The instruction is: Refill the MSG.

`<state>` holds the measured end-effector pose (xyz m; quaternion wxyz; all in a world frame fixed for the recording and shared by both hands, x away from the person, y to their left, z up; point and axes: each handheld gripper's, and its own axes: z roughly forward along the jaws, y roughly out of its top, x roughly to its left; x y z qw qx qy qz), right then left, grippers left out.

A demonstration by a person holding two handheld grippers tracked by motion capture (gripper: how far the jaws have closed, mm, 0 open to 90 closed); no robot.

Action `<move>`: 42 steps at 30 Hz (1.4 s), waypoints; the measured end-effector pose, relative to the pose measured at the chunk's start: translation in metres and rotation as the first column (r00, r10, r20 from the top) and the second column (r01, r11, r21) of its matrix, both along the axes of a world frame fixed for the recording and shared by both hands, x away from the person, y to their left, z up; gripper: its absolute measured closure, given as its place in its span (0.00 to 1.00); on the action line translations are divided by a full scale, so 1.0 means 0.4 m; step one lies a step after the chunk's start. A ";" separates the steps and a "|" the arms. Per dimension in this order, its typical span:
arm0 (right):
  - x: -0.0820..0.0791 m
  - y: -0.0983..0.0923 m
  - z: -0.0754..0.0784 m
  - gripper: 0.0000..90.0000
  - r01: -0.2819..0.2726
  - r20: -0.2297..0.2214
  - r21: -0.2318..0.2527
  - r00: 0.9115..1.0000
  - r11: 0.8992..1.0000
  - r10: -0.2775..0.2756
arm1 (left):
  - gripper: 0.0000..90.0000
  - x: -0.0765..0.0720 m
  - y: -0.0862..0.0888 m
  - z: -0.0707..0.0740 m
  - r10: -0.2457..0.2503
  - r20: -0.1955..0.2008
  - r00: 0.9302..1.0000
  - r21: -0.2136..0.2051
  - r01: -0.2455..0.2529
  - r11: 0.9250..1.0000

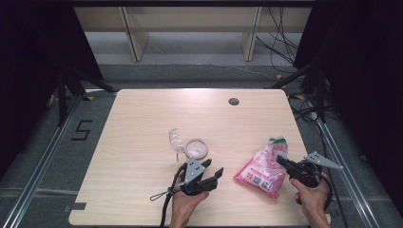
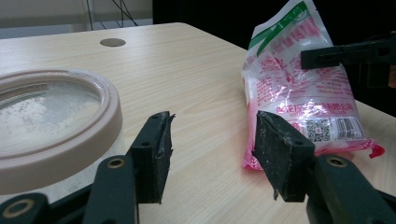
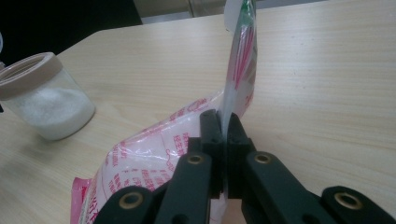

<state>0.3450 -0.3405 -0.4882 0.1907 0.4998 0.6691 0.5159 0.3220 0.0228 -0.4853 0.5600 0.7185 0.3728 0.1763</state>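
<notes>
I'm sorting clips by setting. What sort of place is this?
Probably a lab or recording workspace, not a kitchen: a bare wooden table stands between black curtains and metal floor rails, with loose cables behind. On the table lie a pink bag and a jar.

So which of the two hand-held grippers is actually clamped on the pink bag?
The right hand-held gripper: its jaws pinch the pink bag near its top. The left hand-held gripper stands open, nothing between its jaws, beside the jar.

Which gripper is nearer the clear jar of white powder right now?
Left. The left gripper sits just in front of the jar, jaws open and pointing past it toward the pink bag. The right gripper is off to the side, clamped on that bag.
</notes>
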 end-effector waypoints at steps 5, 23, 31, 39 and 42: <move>-0.007 0.003 0.000 1.00 0.018 -0.037 0.021 0.999 1.000 -0.017 | 0.51 0.000 0.001 0.001 0.006 0.000 1.000 -0.003 -0.006 1.000; -0.022 -0.007 -0.013 0.67 0.078 -0.056 -0.003 0.995 0.997 -0.078 | 0.44 -0.006 0.025 0.007 0.014 -0.006 1.000 0.011 -0.014 1.000; -0.050 -0.018 0.003 0.53 0.138 -0.043 -0.012 0.989 0.990 -0.138 | 0.43 -0.007 0.032 0.007 0.005 -0.007 1.000 0.016 -0.005 1.000; -0.078 -0.032 0.025 0.45 0.176 -0.023 0.002 0.984 0.984 -0.175 | 0.43 -0.012 0.041 0.011 0.014 -0.011 1.000 0.022 -0.013 1.000; -0.090 -0.022 0.031 0.43 0.144 0.007 -0.001 0.990 0.990 -0.144 | 0.43 -0.013 0.047 0.011 0.015 -0.011 1.000 0.018 -0.015 1.000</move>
